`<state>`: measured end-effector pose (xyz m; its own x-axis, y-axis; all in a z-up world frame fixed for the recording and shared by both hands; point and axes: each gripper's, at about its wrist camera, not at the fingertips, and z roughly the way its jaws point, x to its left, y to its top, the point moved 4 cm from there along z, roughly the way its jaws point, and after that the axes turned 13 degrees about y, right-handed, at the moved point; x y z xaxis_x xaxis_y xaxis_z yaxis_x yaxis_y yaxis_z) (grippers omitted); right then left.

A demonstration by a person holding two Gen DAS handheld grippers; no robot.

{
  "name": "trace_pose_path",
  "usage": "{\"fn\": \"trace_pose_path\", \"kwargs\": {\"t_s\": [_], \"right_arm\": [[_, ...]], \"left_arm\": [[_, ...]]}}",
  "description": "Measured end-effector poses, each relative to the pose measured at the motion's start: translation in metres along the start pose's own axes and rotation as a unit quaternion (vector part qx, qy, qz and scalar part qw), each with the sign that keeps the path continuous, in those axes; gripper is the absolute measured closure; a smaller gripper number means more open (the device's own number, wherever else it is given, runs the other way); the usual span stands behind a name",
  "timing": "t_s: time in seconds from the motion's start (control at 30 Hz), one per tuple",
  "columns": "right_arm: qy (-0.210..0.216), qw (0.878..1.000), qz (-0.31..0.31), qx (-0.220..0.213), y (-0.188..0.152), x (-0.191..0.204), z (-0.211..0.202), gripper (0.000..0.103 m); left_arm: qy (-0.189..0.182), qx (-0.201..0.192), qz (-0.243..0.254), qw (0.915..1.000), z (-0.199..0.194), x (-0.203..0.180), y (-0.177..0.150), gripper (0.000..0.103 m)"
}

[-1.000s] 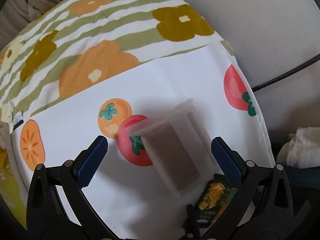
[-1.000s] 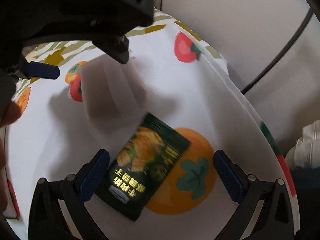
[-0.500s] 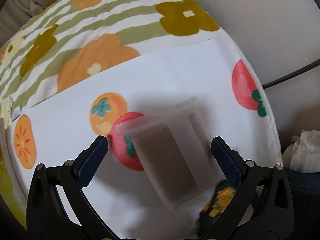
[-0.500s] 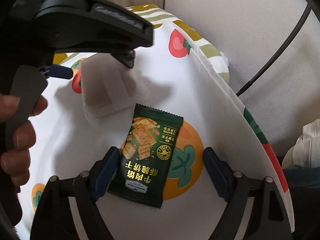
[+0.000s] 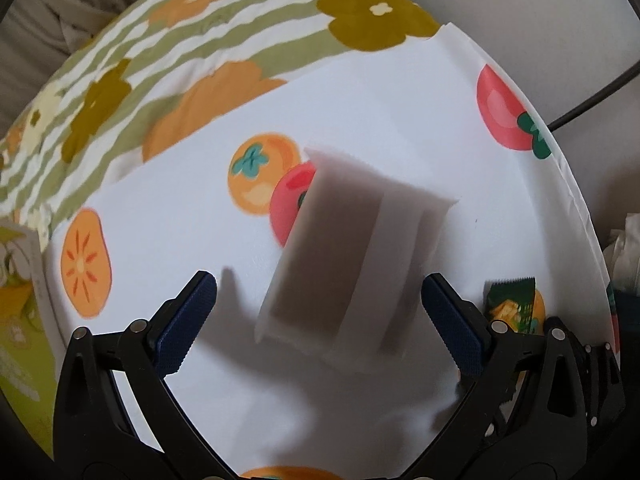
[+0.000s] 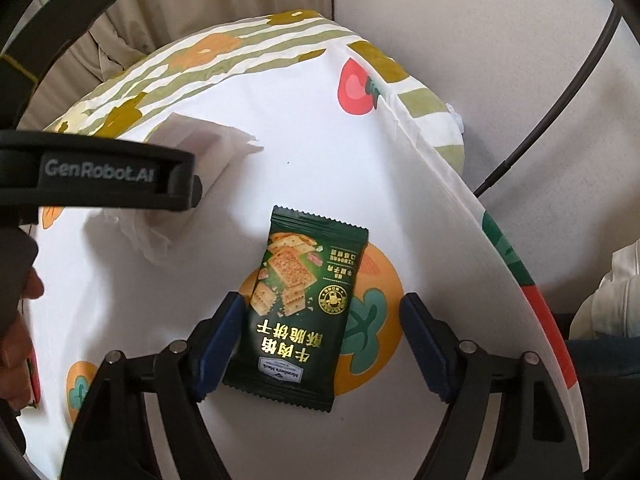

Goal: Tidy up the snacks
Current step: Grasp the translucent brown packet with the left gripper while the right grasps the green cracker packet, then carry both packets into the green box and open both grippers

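The translucent snack packet point(image 5: 352, 256), blurred, lies on the white fruit-print cloth point(image 5: 180, 216) toward the table's far left side, between the spread fingers of the left gripper point(image 5: 318, 320), neither pad touching it. To its right, near the table's right edge, the green cracker packet point(image 6: 304, 304) lies flat over an orange print, between the right gripper's point(image 6: 320, 336) spread fingers, whose left pad point(image 6: 218, 344) sits just beside the wrapper.

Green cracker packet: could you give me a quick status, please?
Right gripper open, straddling green cracker packet. Left gripper open around translucent packets. Nothing blocking.
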<state>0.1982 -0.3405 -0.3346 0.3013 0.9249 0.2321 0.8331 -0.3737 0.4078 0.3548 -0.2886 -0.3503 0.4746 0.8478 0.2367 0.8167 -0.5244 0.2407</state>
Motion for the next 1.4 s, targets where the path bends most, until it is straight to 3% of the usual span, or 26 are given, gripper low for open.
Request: {"fn": "trace_pose_path", "kwargs": {"t_s": [0.1, 0.23, 0.33, 0.67, 0.73, 0.8, 0.97, 1.23, 1.4], "right_arm": [[0.007, 1.0, 0.004, -0.004, 0.001, 0.0, -0.001, 0.028], [0.011, 1.0, 0.003, -0.006, 0.005, 0.001, 0.003, 0.029], [0.015, 1.0, -0.006, -0.006, 0.009, 0.006, 0.005, 0.029], [0.008, 1.0, -0.022, -0.01, 0.01, 0.005, 0.01, 0.036], [0.009, 1.0, -0.024, -0.015, 0.01, 0.005, 0.01, 0.043], [0.012, 0.999, -0.035, -0.018, 0.011, 0.008, 0.009, 0.057], [0.021, 0.998, -0.056, -0.019, 0.011, 0.011, 0.009, 0.061], [0.065, 0.992, -0.087, -0.055, 0.028, 0.016, -0.03, 0.061], [0.104, 0.982, -0.131, -0.085, 0.046, 0.035, -0.074, 0.061]], "left_arm": [[0.013, -0.021, 0.032, 0.9992, 0.0, -0.008, 0.007, 0.003], [-0.01, -0.028, 0.074, 0.9968, 0.001, -0.019, 0.006, 0.036], [-0.008, -0.036, 0.091, 0.9952, -0.003, -0.023, 0.004, 0.04], [-0.004, -0.021, 0.075, 0.997, -0.004, -0.009, -0.008, 0.042], [-0.002, -0.017, 0.067, 0.9976, -0.005, -0.004, -0.014, 0.042], [-0.002, -0.013, 0.06, 0.9981, -0.005, -0.001, -0.018, 0.042], [-0.006, -0.015, 0.034, 0.9993, -0.015, 0.005, -0.026, 0.043], [0.001, -0.057, -0.033, 0.9979, -0.076, 0.031, -0.036, 0.043], [0.02, -0.104, -0.086, 0.9906, -0.138, 0.058, -0.049, 0.043]]}}
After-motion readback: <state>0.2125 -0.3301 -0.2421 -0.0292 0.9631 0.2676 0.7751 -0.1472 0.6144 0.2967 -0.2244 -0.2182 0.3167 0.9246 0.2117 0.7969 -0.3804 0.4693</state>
